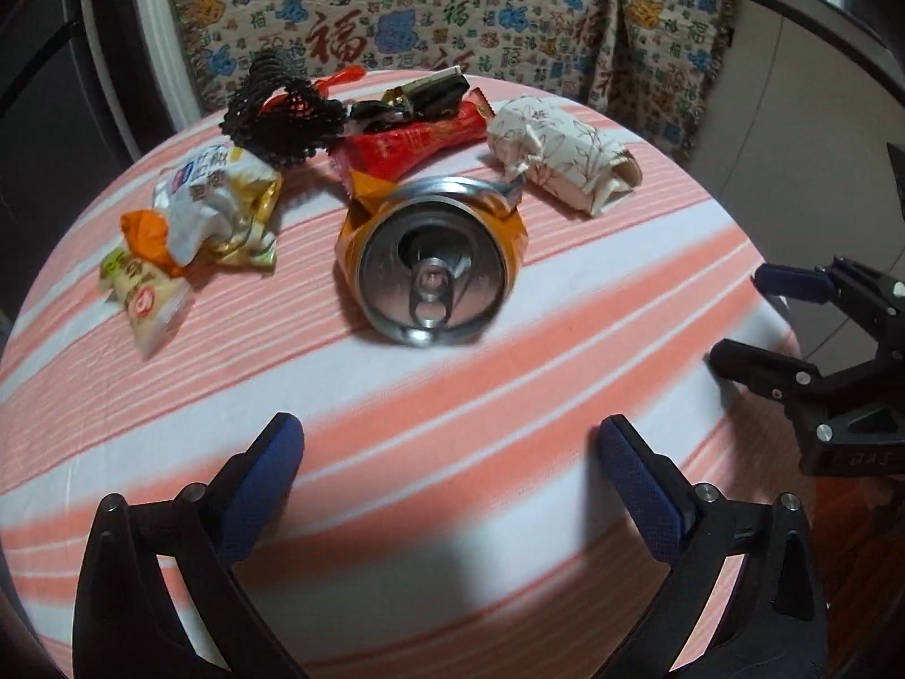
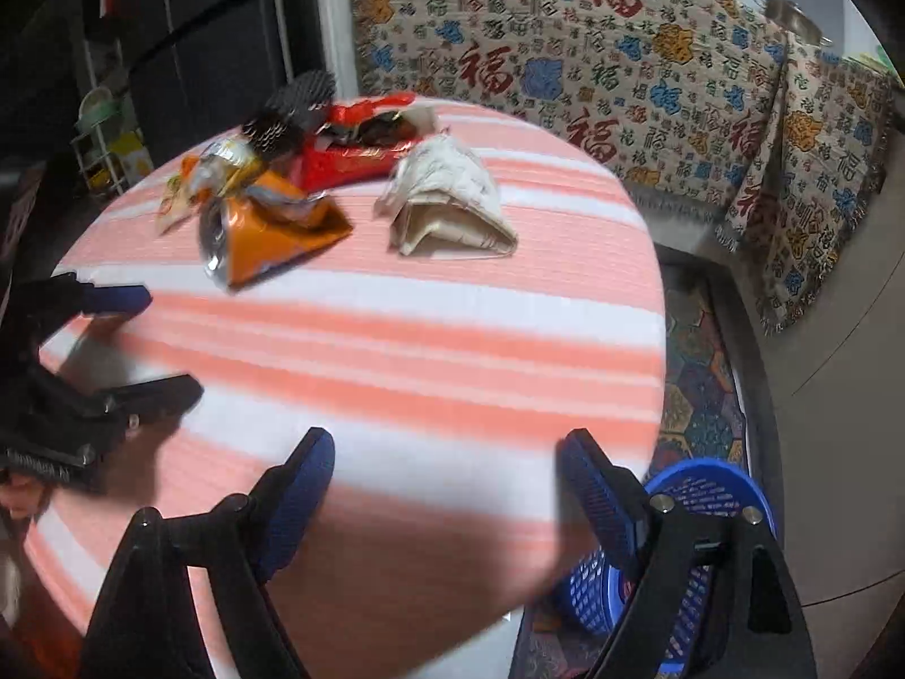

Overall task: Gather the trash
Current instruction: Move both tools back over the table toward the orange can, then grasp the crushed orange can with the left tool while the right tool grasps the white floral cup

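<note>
Trash lies on the far part of a round table with an orange and white striped cloth (image 1: 452, 396). A crushed orange can (image 1: 432, 260) lies in the middle, its top toward me. Behind it are a red wrapper (image 1: 418, 147), a black net (image 1: 283, 113), a white and yellow snack bag (image 1: 209, 203) at left and a crumpled white paper cup (image 1: 557, 158) at right. My left gripper (image 1: 452, 452) is open and empty, short of the can. My right gripper (image 2: 447, 464) is open and empty over the table's near edge; the can (image 2: 266, 237) and cup (image 2: 452, 203) lie beyond it.
A blue plastic basket (image 2: 701, 509) stands on the floor below the table's right edge, partly behind my right finger. A patterned cloth (image 2: 622, 85) hangs at the back. A dark cabinet (image 2: 186, 28) stands at far left. A patterned mat (image 2: 701, 373) covers the floor.
</note>
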Motion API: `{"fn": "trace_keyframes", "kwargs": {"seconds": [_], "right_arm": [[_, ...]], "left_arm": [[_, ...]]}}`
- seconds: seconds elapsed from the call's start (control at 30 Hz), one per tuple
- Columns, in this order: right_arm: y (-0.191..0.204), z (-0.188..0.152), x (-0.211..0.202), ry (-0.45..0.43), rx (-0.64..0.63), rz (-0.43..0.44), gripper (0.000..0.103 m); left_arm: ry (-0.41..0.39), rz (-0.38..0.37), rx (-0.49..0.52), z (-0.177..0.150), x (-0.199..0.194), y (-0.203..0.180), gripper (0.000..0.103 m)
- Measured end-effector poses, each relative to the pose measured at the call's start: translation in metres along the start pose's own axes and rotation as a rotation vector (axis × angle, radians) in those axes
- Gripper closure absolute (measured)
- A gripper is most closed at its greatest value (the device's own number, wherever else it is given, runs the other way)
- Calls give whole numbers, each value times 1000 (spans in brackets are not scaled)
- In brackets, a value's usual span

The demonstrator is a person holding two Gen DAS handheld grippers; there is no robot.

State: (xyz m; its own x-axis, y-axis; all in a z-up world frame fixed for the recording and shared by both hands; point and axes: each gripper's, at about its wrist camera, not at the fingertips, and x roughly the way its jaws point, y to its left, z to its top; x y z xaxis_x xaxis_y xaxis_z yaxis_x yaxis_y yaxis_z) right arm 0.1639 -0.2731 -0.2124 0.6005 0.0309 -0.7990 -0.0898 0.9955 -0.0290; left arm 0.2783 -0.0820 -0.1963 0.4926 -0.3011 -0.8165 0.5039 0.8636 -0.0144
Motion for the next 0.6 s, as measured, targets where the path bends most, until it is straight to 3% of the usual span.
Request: {"fn": "trace_keyframes", "kwargs": {"seconds": [0.13, 0.43, 0.5, 0.53, 0.6], "right_arm": [[-6, 9, 7, -15, 0, 5, 16], [-9, 12, 12, -20, -13, 11, 15], [-9, 12, 13, -19, -12, 11, 14], [-9, 12, 13, -20, -12, 11, 14], [-10, 11, 13, -20, -12, 11, 13]], "left_arm": [[-9, 6, -18, 17, 10, 4, 0], [-53, -60, -101, 39, 21, 18, 1], [-62, -66, -108, 41, 22, 21, 4], [-68, -67, -107, 41, 22, 23, 17], [-76, -65, -98, 41, 20, 23, 23]]}}
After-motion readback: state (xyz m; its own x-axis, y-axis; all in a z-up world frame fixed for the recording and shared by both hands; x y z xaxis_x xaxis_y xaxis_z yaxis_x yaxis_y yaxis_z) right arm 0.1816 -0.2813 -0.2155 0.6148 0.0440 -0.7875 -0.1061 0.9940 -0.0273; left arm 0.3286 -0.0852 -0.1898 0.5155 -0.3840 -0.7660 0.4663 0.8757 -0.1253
